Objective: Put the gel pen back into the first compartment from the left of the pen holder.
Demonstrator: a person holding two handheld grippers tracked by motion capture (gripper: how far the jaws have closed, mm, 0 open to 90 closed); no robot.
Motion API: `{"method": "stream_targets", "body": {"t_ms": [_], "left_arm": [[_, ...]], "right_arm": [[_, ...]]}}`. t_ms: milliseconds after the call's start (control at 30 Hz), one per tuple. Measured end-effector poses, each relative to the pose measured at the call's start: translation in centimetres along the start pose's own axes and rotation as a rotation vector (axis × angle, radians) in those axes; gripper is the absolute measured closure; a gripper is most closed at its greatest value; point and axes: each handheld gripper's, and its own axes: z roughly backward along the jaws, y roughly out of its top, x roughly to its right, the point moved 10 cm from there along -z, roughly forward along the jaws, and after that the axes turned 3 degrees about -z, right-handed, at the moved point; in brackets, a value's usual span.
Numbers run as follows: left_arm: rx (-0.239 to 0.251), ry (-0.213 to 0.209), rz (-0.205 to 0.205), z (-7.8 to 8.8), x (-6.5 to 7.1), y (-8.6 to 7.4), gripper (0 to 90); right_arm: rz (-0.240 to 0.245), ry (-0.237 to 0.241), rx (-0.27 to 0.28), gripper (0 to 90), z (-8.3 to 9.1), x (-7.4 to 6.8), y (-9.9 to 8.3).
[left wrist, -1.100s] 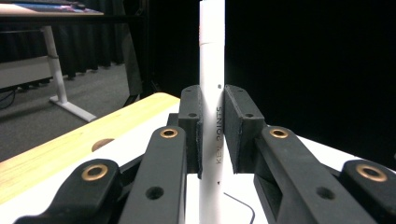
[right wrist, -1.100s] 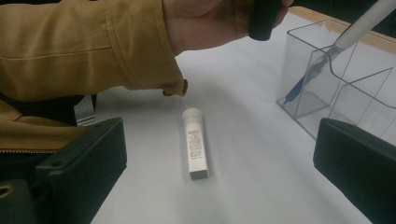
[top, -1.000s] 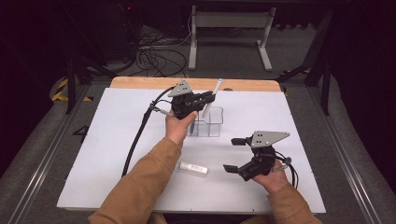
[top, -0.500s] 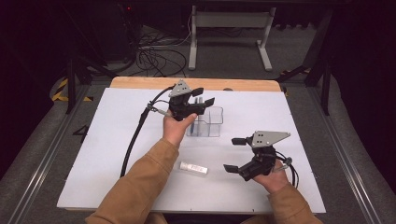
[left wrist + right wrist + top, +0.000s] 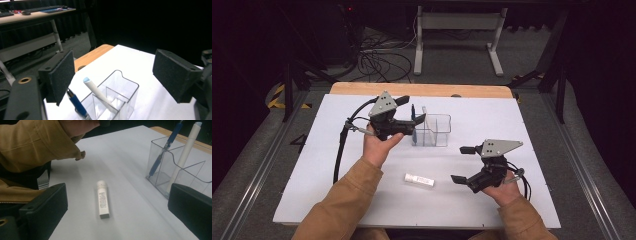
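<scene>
A clear divided organizer (image 5: 434,132) stands mid-table. A blue pen (image 5: 76,103) and a white pen with a pale blue cap (image 5: 96,91) lean in its compartments. My left gripper (image 5: 412,111) hovers just left of the organizer, open, with nothing between its pads (image 5: 61,75). A small white tube (image 5: 419,180) lies flat on the white table, nearer the front. My right gripper (image 5: 462,164) sits to the tube's right, open and pointed at it. In the right gripper view the tube (image 5: 103,202) lies ahead between the jaws, and the organizer (image 5: 175,157) stands farther off at the right.
The white tabletop (image 5: 532,125) ends in a wooden strip (image 5: 422,90) at the far edge. The left gripper's black cable (image 5: 341,145) trails down the table's left side. A tan sleeve (image 5: 37,142) crosses the right gripper view at upper left.
The left gripper held the white pen above the organizer a second ago. It has let go and drawn back left; the pen now stands in the organizer. The right gripper stayed put.
</scene>
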Motion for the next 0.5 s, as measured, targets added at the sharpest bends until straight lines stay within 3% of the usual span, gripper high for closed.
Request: {"method": "stream_targets", "body": {"t_ms": [267,500], "left_arm": [[-0.013,-0.015,-0.008,1.0,0.6,0.1,17.2],[-0.040,-0.048,0.052,2.4,0.7,-0.8,15.3]], "right_arm": [[0.000,0.004,-0.001,3.0,-0.1,0.0,0.0],[-0.001,-0.002,0.001,2.9,0.0,0.1,0.1]]}}
